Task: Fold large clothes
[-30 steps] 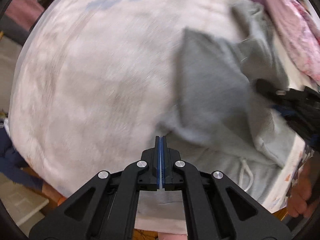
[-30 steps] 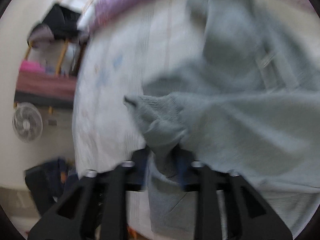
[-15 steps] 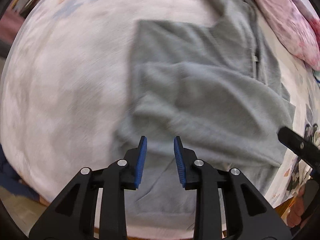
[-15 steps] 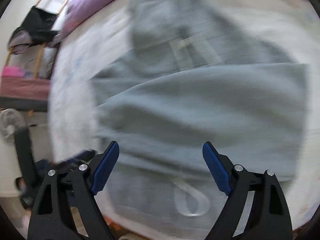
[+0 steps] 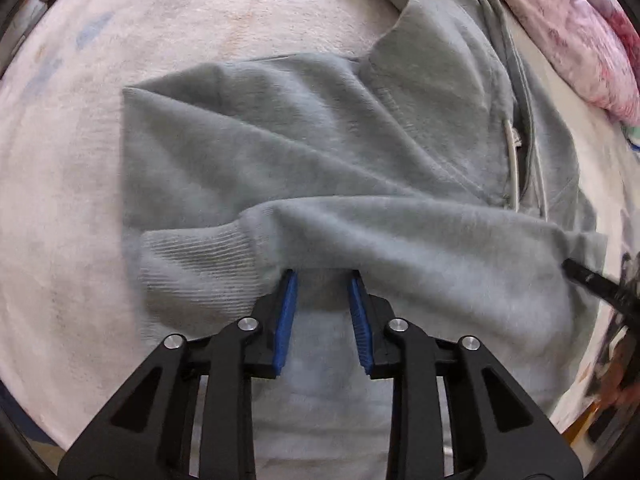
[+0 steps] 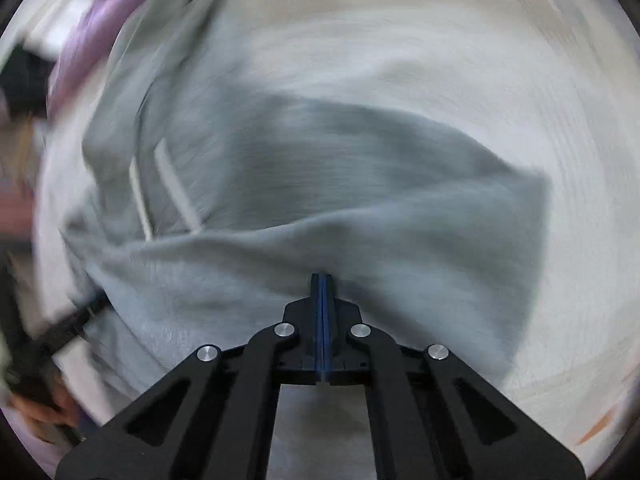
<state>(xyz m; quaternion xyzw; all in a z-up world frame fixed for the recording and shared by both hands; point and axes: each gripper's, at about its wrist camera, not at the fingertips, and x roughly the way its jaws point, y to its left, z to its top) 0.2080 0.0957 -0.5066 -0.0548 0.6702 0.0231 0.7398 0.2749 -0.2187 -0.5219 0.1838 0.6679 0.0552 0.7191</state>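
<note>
A grey hoodie (image 5: 304, 152) lies spread on a white fuzzy blanket (image 5: 64, 208) covering the bed, w/ one sleeve (image 5: 400, 236) folded across the body so its ribbed cuff (image 5: 200, 268) points to the left side of the left wrist view. The left gripper (image 5: 322, 276) sits low over the sleeve just beside the cuff, jaws parted w/ grey fabric showing between the blue pads (image 5: 285, 320); nothing is pinched. White drawstrings (image 5: 514, 168) run down near the hood, toward the top right, and a pink floral quilt (image 5: 560, 20) lies just beyond the hoodie. The right wrist view is badly motion-blurred: the right gripper (image 6: 322, 280) has its jaws pressed together, tips at a fold of the hoodie (image 6: 360, 184), but can't tell if cloth is caught between them.
</note>
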